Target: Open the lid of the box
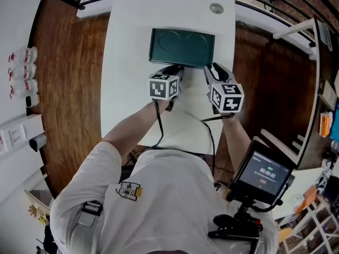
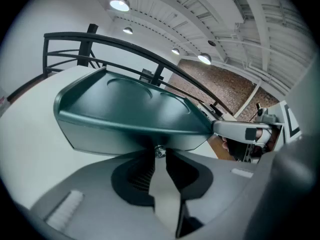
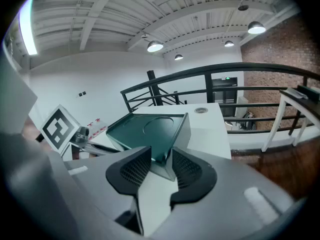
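Note:
A dark green box (image 1: 183, 47) with two round dents in its closed lid lies on the white table (image 1: 132, 89), and fills the left gripper view (image 2: 130, 109). My left gripper (image 1: 175, 72) is at the middle of the box's near edge. There its jaws (image 2: 160, 156) stand closed on a small metal knob (image 2: 160, 151) under the lid's rim. My right gripper (image 1: 212, 72) is at the box's near right corner. Its pads (image 3: 135, 171) pinch that corner (image 3: 162, 156) from both sides.
A round grommet (image 1: 216, 8) sits in the table beyond the box. A black railing (image 3: 210, 74) runs behind the table, above the wooden floor (image 1: 69, 78). A tablet screen on a mount (image 1: 263, 174) stands at my right hip. Several bottles (image 1: 24, 70) line the left wall.

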A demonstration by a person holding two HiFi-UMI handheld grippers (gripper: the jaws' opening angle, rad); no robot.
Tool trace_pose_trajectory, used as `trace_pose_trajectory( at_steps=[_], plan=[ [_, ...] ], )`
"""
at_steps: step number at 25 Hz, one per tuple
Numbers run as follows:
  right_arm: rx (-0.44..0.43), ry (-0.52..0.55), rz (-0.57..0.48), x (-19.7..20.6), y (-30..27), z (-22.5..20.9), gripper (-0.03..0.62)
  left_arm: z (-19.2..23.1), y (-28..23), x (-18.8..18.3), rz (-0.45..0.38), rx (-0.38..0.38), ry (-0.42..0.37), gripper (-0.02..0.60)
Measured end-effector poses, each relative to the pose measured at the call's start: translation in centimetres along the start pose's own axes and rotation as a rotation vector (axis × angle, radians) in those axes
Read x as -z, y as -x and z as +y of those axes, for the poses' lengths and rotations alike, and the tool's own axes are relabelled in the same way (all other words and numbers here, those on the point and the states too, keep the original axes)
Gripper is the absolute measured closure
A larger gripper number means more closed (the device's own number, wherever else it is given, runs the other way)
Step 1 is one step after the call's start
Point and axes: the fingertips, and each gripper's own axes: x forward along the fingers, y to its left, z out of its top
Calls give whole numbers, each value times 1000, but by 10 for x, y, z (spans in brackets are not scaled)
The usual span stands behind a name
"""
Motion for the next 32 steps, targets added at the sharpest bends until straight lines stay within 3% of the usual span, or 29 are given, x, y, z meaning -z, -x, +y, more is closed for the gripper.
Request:
trace_pose_trajectory(
  at_steps=[4,10,20,29,32],
  plan=[
    [19,-1,-3,-1,0,-5,516,-3,3,1,-1,9,-4,514],
    [1,-6,10,0,-3,-7,514,-5,8,9,13,19,7,515],
    [-20,-21,43,4,-19,-14,514,-16,45,95,118,31,52,514],
    [-33,-28,26,1,-1,-9,513,-24,63,103,91,40,28,512],
    [-60,-85,-25,4,19,-9,500,-25,69,105,68,69,25,508]
  ],
)
